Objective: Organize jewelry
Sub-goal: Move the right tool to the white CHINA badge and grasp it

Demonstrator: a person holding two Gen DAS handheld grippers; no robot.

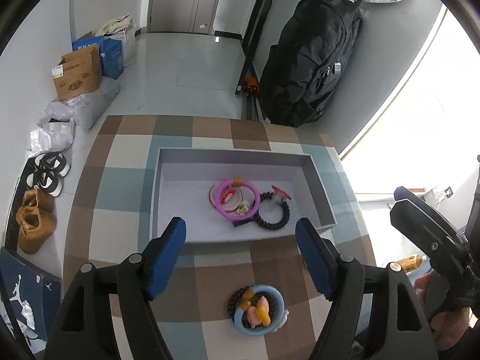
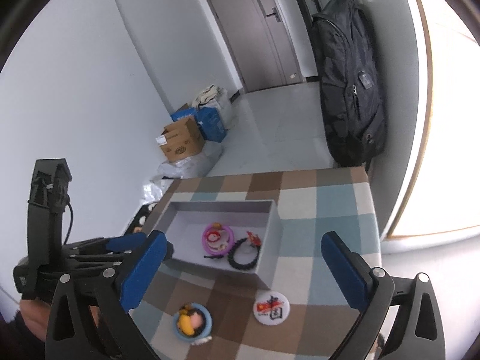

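Bracelets are lying on the table just below the left tongs, which are standing spread and empty; right tongs are gaping too; likely light, hard, slippery rings, so pinching across the blue rim looks safest.

Grey tray held purple ring, black beaded bracelet. Blue bangle with beads, round badge lay outside, near tray.
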